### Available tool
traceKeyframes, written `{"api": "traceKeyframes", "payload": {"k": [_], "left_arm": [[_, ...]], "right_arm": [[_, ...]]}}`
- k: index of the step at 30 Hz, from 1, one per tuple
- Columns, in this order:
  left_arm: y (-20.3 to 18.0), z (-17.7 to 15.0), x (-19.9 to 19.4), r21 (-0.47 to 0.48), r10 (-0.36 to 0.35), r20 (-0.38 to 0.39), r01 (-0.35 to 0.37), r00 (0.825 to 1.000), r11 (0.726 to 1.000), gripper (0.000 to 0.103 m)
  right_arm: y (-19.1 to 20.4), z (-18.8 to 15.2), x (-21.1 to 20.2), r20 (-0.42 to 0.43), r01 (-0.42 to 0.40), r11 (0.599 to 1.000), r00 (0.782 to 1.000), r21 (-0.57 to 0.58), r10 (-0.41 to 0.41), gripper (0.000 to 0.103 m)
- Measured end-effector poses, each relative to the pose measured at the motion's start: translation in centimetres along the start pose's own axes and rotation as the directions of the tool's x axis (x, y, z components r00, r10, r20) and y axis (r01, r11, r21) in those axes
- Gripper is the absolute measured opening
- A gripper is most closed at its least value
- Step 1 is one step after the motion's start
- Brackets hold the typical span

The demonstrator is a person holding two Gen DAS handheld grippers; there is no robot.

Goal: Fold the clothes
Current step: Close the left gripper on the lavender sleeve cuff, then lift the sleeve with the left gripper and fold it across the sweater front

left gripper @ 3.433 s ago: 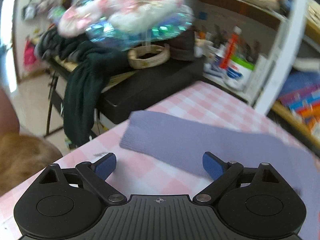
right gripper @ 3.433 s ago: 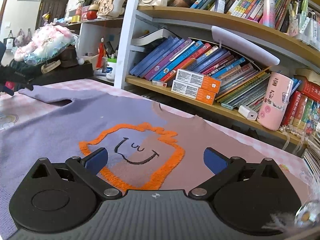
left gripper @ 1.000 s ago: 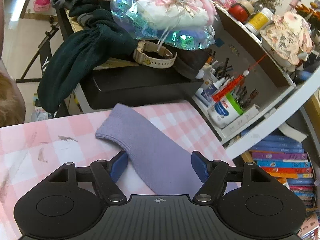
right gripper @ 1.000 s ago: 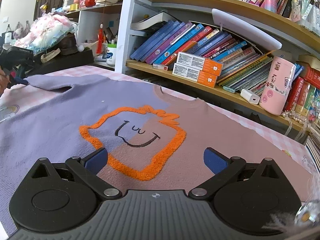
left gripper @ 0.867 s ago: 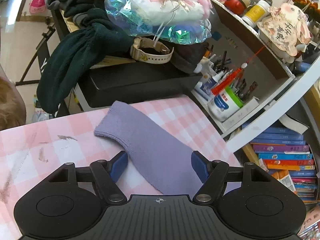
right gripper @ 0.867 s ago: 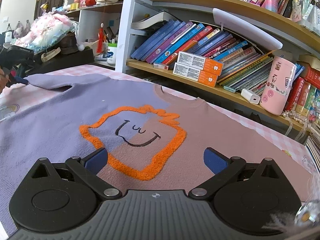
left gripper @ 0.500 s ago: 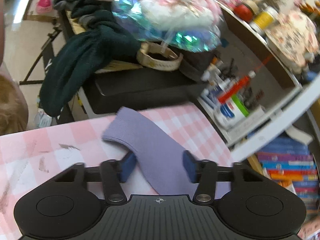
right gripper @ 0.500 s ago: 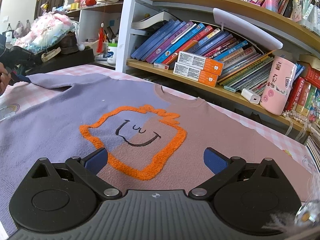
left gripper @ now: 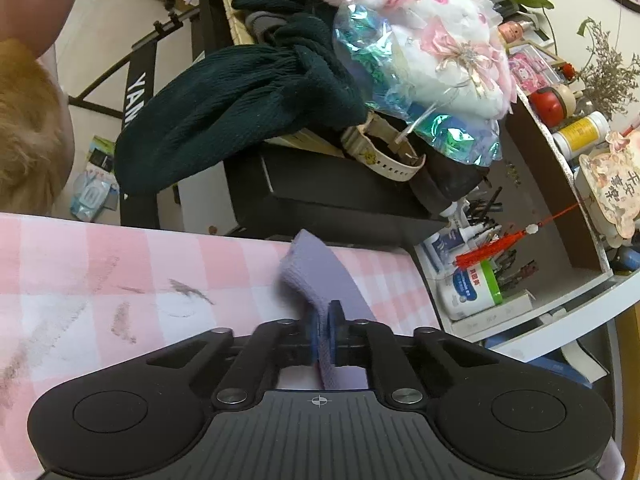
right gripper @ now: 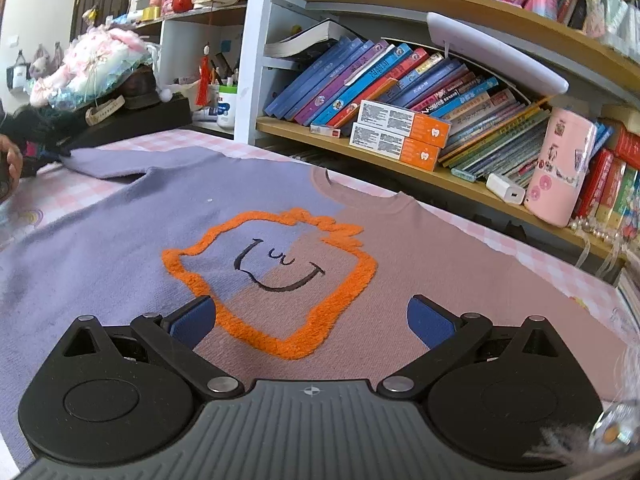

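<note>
A two-tone lilac and mauve knitted sweater lies flat on the pink checked surface. Left gripper jaws are clamped on its lilac sleeve; right gripper jaws stand apart above the chest. Best lift the cuff and carry it across smoothly.

The sweater lies flat on the surface, its sleeve reaching toward the far-left edge. Behind the surface stands a bookshelf holding books; left of it, a plush bouquet sits on a keyboard.
</note>
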State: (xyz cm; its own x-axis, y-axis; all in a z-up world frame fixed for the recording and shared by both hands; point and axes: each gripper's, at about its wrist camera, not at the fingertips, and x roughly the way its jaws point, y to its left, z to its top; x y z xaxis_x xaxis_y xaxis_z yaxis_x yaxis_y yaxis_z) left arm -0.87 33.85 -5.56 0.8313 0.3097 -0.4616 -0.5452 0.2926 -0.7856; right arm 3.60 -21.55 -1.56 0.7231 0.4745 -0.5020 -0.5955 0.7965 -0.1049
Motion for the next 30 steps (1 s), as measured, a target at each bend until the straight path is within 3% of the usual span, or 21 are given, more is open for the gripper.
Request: {"api": "traceKeyframes", "payload": {"k": [9, 13, 14, 17, 18, 24, 26, 30], "left_arm": [[-0.2, -0.1, 0.1, 0.056, -0.009, -0.001, 0.009, 1.000, 0.998, 0.008], [-0.4, -0.1, -0.2, 0.070, -0.015, -0.005, 0.015, 1.000, 0.997, 0.004], [-0.6, -0.2, -0.5, 0.083, -0.028, -0.003, 0.028, 1.000, 0.996, 0.004], [-1.8, -0.8, -1.8, 0.132, -0.095, -0.001, 0.095, 0.995, 0.987, 0.004], [-2.3, -1.0, -2.3, 0.142, -0.122, -0.005, 0.121, 0.993, 0.982, 0.004], [-7.8, -2.5, -5.4, 0.249, -0.269, -0.062, 0.276, 0.961, 0.929, 0.004], [-10.5, -3.7, -6.2, 0.288, -0.320, -0.095, 0.334, 0.943, 0.897, 0.004], [-15.5, -7.5, -7.1, 0.339, -0.412, -0.182, 0.450, 0.893, 0.826, 0.004]], "right_arm": [[-2.2, -2.1, -3.0, -0.060, 0.101, 0.992, 0.994, 0.076, -0.097, 0.103], [-1.6, -2.6, -5.7, -0.032, 0.131, 0.991, 0.991, 0.022, -0.131, 0.100], [-1.5, -2.8, -6.2, -0.033, 0.122, 0.992, 0.992, 0.009, -0.122, 0.097], [-1.6, -3.6, -6.7, -0.060, 0.083, 0.997, 0.995, 0.001, -0.083, 0.067], [-1.7, -3.9, -6.5, -0.069, 0.083, 0.996, 0.994, 0.010, -0.082, 0.065], [-2.4, -4.3, -6.0, -0.082, 0.051, 0.996, 0.996, 0.069, -0.045, 0.069], [-2.5, -4.3, -5.6, -0.103, 0.025, 0.996, 0.995, 0.082, -0.016, 0.084], [-2.9, -4.4, -5.3, -0.116, 0.002, 0.994, 0.993, 0.106, 0.010, 0.088]]}}
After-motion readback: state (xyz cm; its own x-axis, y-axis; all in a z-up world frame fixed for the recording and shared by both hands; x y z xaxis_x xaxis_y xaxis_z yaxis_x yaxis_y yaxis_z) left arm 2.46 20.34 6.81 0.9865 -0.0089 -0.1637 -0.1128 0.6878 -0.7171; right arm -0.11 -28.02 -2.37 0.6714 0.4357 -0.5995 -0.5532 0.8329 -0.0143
